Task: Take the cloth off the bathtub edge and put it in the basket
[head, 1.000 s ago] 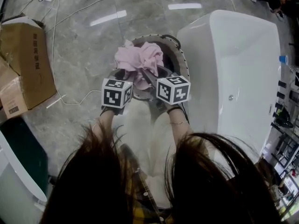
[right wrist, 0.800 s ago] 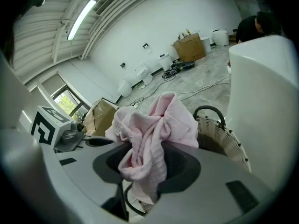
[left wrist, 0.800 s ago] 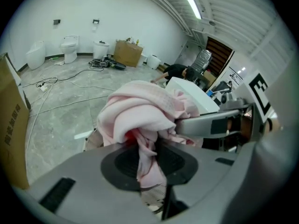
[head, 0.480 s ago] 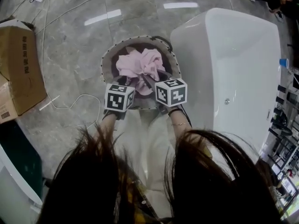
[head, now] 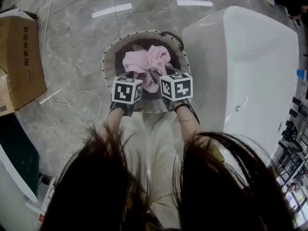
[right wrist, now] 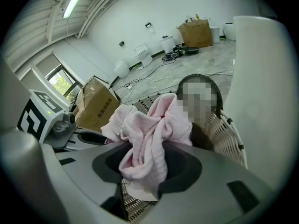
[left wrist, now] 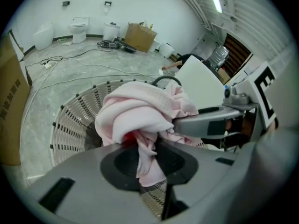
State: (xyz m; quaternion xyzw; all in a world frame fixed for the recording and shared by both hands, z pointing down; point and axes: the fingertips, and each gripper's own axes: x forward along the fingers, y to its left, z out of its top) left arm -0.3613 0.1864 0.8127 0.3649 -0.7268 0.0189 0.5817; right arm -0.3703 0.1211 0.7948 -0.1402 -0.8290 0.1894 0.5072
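Pink cloth (head: 147, 64) hangs in a bunch from both my grippers in the head view, over the open mouth of the round basket (head: 107, 61). The left gripper (head: 131, 76) and the right gripper (head: 158, 76) sit side by side. Both tip down toward the basket, with the person's forearms reaching out behind them. The basket stands on the grey stone floor (head: 72, 28), just beside the white bathtub (head: 250, 52). A brown cardboard box (head: 21, 52) lies off to the left, and a thin cable (head: 72, 100) snakes over the floor near it. Dark hair fills the bottom of this view.

In the left gripper view, my jaws are narrow and pinch a fold of the cloth. The big lump of it puffs up above them. The slatted basket wall is behind and below. One jaw of the right gripper pokes into the cloth from the right.

In the right gripper view, my jaws stand a bit wider and hold a thick bunch of cloth that droops between them. The basket rim is under it, and the bathtub wall rises close on the right. Far back I see a white wall, toilets (right wrist: 142, 55) and another box (right wrist: 196, 31).
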